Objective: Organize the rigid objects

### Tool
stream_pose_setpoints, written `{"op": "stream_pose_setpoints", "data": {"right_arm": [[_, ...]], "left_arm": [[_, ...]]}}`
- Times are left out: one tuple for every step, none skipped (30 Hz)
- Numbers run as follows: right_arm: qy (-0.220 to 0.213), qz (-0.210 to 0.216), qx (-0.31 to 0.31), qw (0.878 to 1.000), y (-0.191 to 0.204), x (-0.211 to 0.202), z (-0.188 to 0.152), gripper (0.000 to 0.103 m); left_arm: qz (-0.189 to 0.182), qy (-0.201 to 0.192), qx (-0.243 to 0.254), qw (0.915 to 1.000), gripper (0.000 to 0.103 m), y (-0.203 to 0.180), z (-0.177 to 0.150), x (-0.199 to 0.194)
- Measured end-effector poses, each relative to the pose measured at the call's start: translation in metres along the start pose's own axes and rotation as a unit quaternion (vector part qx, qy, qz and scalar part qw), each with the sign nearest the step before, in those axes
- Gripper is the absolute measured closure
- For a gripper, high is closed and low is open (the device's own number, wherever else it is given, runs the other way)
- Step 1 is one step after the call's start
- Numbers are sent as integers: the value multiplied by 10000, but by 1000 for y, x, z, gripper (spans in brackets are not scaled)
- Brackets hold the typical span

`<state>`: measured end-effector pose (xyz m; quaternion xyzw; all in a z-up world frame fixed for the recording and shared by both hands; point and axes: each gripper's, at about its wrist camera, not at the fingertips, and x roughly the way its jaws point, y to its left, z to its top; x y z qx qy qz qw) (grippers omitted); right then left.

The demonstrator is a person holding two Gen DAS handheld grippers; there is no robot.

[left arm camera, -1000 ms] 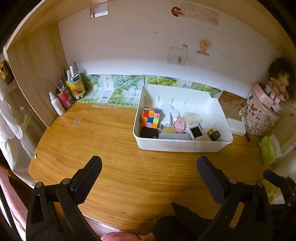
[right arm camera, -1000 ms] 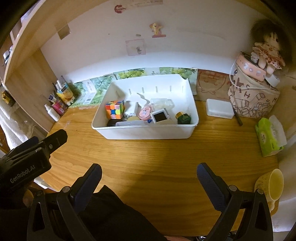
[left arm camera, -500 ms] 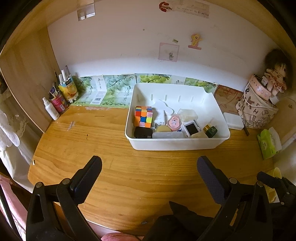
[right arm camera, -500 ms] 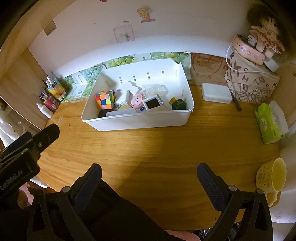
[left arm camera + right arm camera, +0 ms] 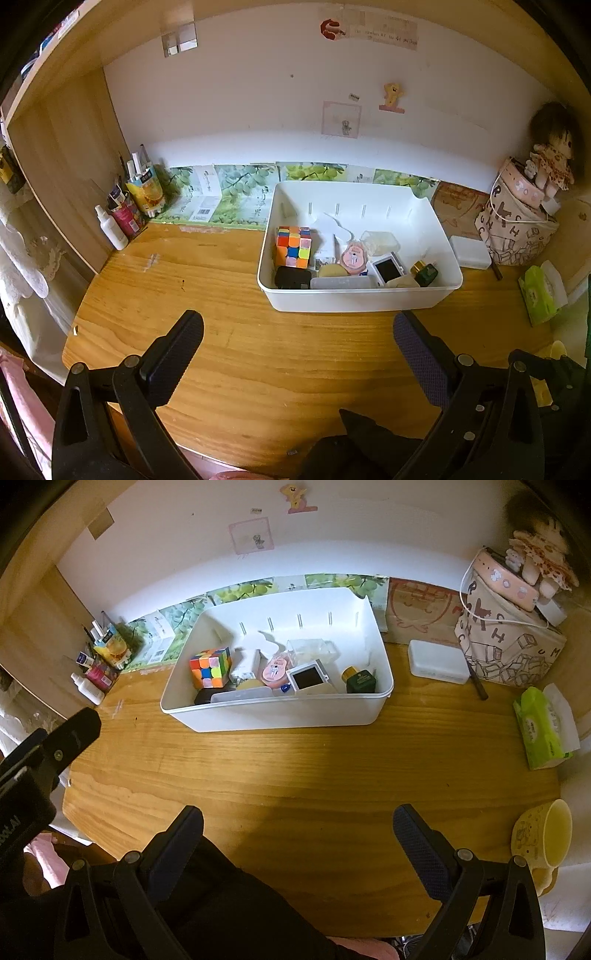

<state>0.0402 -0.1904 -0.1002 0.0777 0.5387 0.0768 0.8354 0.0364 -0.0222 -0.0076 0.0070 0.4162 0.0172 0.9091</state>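
Moved: right gripper [image 5: 298, 836] rises, bin [image 5: 295, 716] recedes | Claws: both spread, empty; left gripper [image 5: 298, 345] likewise | Progress: cube [image 5: 211, 667] and small items binned; desk [image 5: 314, 768] bare, near done

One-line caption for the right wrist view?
Open right gripper hovers over wooden desk, facing white bin holding puzzle cube.

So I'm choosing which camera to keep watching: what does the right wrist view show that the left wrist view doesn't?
Only the right wrist view shows the yellow mug whole at the table's right edge, and the left gripper from outside. Only the left wrist view shows the red sticker high on the wall. Both share the white bin, the colour cube inside it and the green tissue pack.
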Motion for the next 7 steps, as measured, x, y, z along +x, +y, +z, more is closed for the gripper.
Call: {"op": "stream_pose_setpoints", "data": {"right_arm": [[2,2,-6,10000,0,0,0,0],[6,3,-11,10000,0,0,0,0],[11,6,-17,10000,0,0,0,0],[18,8,-20,10000,0,1,0,0],[25,10,-20,10000,0,1,0,0],[31,10,-21,10000,1,1,0,0],[39,10,-21,10000,1,2,0,0]], "left_arm": [[10,-8,3,10000,1,0,0,0],[16,-12,3,10000,1,0,0,-1],[27,-19,4,10000,1,0,0,-1],[30,-24,4,10000,1,0,-1,-1],[28,-32,1,10000,1,0,-1,-2],[36,-39,1,10000,1,0,-1,-1],[44,-48,3,10000,1,0,-1,-2]]}}
